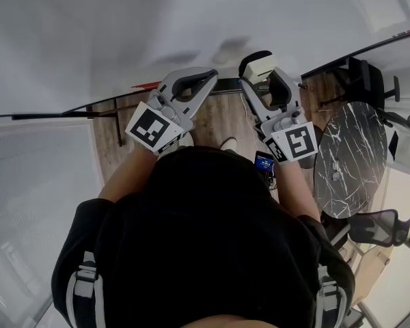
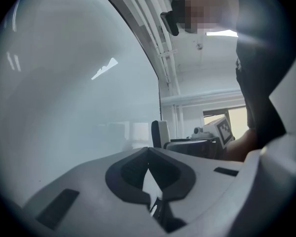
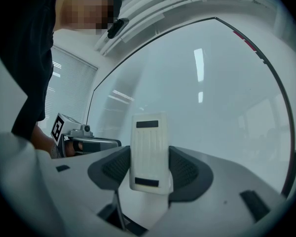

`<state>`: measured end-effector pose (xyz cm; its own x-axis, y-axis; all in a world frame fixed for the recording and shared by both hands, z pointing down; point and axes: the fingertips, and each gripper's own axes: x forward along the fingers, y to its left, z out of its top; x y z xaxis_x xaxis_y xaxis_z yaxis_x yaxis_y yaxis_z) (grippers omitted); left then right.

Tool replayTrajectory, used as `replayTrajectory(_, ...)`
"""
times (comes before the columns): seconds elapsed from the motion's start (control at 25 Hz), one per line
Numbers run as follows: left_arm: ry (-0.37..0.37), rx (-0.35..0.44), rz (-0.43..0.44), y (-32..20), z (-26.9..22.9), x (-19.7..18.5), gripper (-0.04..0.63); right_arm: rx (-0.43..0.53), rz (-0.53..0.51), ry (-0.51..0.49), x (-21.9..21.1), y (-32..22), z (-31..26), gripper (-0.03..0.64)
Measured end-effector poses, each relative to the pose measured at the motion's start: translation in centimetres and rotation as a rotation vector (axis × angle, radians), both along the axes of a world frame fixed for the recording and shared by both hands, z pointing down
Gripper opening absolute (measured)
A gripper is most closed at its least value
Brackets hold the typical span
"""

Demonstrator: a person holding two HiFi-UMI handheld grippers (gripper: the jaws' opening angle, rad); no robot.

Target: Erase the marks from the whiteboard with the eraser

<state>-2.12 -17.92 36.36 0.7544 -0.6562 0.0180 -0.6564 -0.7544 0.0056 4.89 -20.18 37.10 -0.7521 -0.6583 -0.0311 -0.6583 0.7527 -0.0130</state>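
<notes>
We see the right hand-held gripper (image 3: 149,174) pinching the eraser (image 3: 148,147) facing the whiteboard (image 3: 212,98); the left hand-held gripper (image 2: 148,169) is pressed together, empty. No marks show on the whiteboard, so erasing is probably complete, though glare may hide some.

left hand-held gripper (image 2: 149,157): jaws closed, tips touching
whiteboard (image 2: 74,93): filled the left side, pale, faint light reflections on it
right hand-held gripper (image 2: 173,143): just beyond the left one, marker cube (image 2: 225,130) facing camera
eraser (image 2: 161,133): white, upright at the right hand-held gripper's tip, close to the whiteboard
person: dark clothing (image 2: 259,78) at right
</notes>
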Motion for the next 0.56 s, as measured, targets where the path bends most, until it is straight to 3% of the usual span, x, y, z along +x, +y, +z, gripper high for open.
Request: replayTrajectory(0.56, 0.005, -0.002, -0.004, -0.04, -0.07, -0.62, 0.005, 0.0, 0.001, 0.008, -0.55, 0.11, 0.06, 0.242)
